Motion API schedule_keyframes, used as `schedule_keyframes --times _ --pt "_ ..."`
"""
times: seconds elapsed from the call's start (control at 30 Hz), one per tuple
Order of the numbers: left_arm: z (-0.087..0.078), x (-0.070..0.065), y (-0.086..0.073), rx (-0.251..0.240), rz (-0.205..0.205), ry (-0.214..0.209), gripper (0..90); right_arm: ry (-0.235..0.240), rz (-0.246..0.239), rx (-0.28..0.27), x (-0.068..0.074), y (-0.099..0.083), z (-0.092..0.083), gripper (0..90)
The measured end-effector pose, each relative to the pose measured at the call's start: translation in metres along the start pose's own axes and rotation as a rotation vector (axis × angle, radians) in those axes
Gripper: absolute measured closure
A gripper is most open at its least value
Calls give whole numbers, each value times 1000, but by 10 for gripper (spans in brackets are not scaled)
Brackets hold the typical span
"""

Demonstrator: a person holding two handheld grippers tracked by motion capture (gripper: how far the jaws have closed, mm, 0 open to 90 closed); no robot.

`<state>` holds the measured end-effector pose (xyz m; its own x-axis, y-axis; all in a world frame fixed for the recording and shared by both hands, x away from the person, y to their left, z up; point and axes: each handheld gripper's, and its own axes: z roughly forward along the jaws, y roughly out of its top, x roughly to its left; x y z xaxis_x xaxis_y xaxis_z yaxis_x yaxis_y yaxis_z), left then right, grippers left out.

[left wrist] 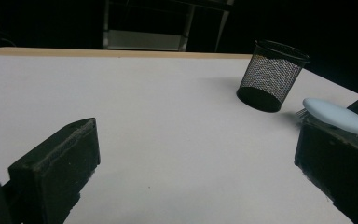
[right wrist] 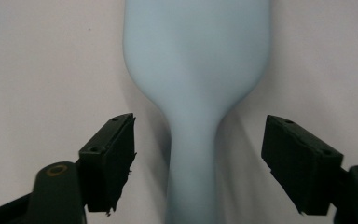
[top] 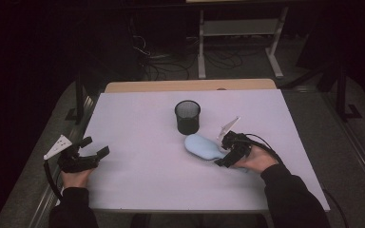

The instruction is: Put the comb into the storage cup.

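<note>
Blue brush (right wrist: 196,93) lies on the white surface (top: 138,156) beside the black mesh cup (top: 187,117). Right gripper (right wrist: 198,149) jaws stand wide around its handle, not touching. Left gripper (top: 88,152) jaws are wide, empty.

The worktop (top: 138,156) has a smooth, matt, pale sheet over it, with a strip of light wood (top: 190,85) bare along the far edge. The cup (top: 187,117) is black wire mesh, open enough to see through. The pale blue brush (right wrist: 196,74) looks like smooth plastic with a soft satin sheen. The right claw (right wrist: 198,158) has matt black pads (right wrist: 109,156), rough and frayed at the edges; the left claw (left wrist: 186,172) looks equally dull and worn.
</note>
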<state>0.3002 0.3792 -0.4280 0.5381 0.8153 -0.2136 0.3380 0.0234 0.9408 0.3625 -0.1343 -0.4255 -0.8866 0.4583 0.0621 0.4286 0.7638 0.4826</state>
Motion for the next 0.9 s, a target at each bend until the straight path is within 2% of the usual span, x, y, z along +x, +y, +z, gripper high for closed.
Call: schedule_keyframes --times 0.13,0.2,0.27,0.33,0.37,0.47,0.67,0.9 --pt "0 0 0 -2 -1 1 0 -8 -2 8 0 0 0 349" --pt "0 0 0 -2 -1 1 0 -3 7 8 0 1 0 438" --pt "0 0 0 -1 -1 1 0 -9 10 13 -1 1 0 466" --pt "0 0 0 -2 1 1 0 2 14 15 0 1 2 553" --pt "0 0 0 -2 2 1 0 2 14 15 0 1 2 553" --pt "0 0 0 -3 -2 3 0 17 15 21 1 3 3 632" --pt "-1 0 0 -10 1 5 0 16 22 36 2 3 4 668" --pt "0 0 0 -6 3 4 0 16 23 10 0 1 2 678"
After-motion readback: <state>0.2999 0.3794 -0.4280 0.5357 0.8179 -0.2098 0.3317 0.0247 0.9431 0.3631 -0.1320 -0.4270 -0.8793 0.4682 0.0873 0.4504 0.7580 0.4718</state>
